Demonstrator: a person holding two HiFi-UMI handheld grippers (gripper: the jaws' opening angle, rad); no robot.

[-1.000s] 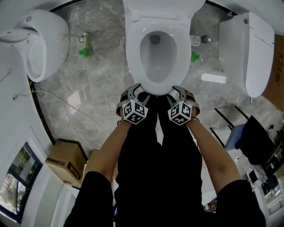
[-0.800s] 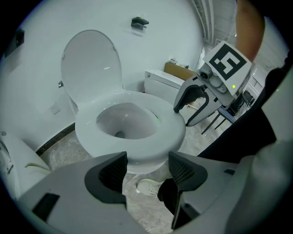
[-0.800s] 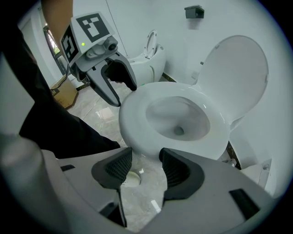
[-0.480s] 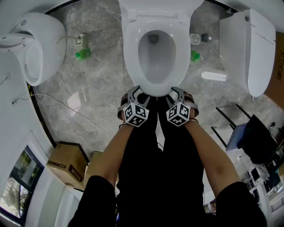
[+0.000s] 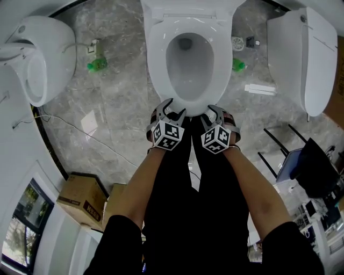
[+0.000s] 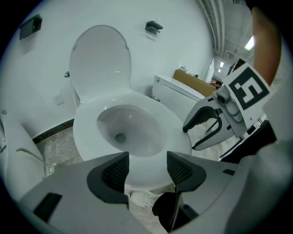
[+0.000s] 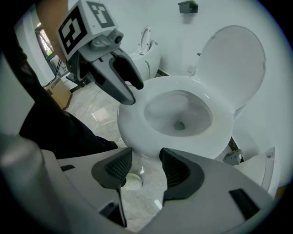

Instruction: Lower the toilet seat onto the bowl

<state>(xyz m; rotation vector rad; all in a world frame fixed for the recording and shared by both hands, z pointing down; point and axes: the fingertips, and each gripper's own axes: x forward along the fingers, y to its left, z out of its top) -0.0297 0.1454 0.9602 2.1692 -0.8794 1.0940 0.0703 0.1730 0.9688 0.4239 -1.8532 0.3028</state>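
The white toilet seat [image 5: 156,70] lies flat on the bowl, and the lid [image 5: 188,8] stands up against the wall. Both grippers hover side by side at the seat's front edge. My left gripper [image 5: 171,107] has its jaws closing, still apart; in the left gripper view [image 6: 147,167] only the seat's front rim [image 6: 87,132] shows beyond the pads, untouched. My right gripper [image 5: 214,110] is open, with floor showing between its pads [image 7: 145,167]. Each gripper view shows the other gripper: the right one [image 6: 191,137] and the left one [image 7: 134,91], both beside the rim.
Another toilet [image 5: 37,53] stands at the left and a third [image 5: 306,53] at the right. Green bottles [image 5: 97,64] [image 5: 239,66] lie on the marble floor either side. Cardboard boxes [image 5: 80,198] sit at the lower left, a dark chair [image 5: 317,172] at the right.
Both grippers have stayed at the seat's front edge; the left one has edged slightly forward and to the right. The seat has not moved.
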